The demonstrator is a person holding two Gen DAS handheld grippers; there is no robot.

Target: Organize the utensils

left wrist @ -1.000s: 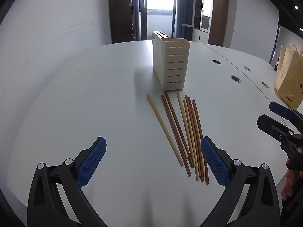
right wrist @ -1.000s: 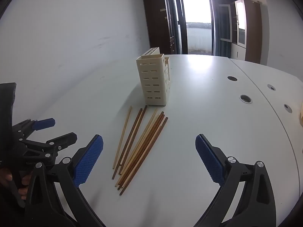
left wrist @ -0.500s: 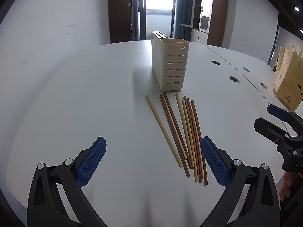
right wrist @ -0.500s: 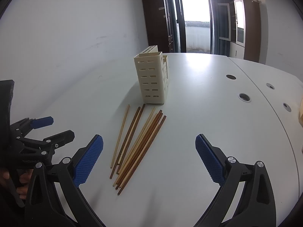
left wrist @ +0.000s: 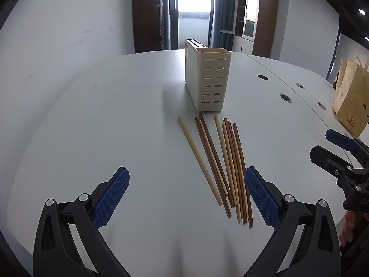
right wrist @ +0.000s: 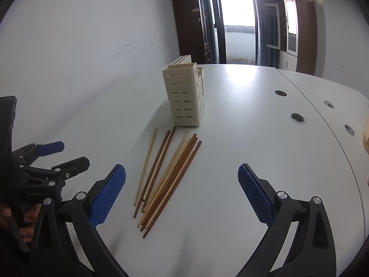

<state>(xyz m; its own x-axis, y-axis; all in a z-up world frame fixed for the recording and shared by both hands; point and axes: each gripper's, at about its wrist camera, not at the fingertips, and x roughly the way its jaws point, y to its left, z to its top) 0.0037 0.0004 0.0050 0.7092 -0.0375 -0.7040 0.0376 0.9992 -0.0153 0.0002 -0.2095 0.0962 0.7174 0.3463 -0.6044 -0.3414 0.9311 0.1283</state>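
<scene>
Chopsticks point(left wrist: 221, 164) point(right wrist: 166, 175) lying flat in loose fan on white table point(left wrist: 115, 127) point(right wrist: 253, 150), just below cream slotted holder point(left wrist: 207, 80) point(right wrist: 184, 97), w/ holder at 12 o'clock. Left gripper point(left wrist: 186, 196) point(right wrist: 55, 157) jaws wide apart, empty, hovering; sticks at approx 1 o'clock btwn pads. Right gripper point(right wrist: 182, 196) point(left wrist: 332, 147) likewise spread, nothing held, sticks at 11 o'clock. Paper bag point(left wrist: 350, 97) at 3 o'clock.

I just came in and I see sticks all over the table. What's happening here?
A person is holding two tongs, one in each hand, to tidy up utensils. A bunch of wooden chopsticks lies loose on the white table, just in front of a cream holder that stands upright. Both the left tongs and the right tongs are open and hold nothing. No chopstick has been picked up yet.
</scene>
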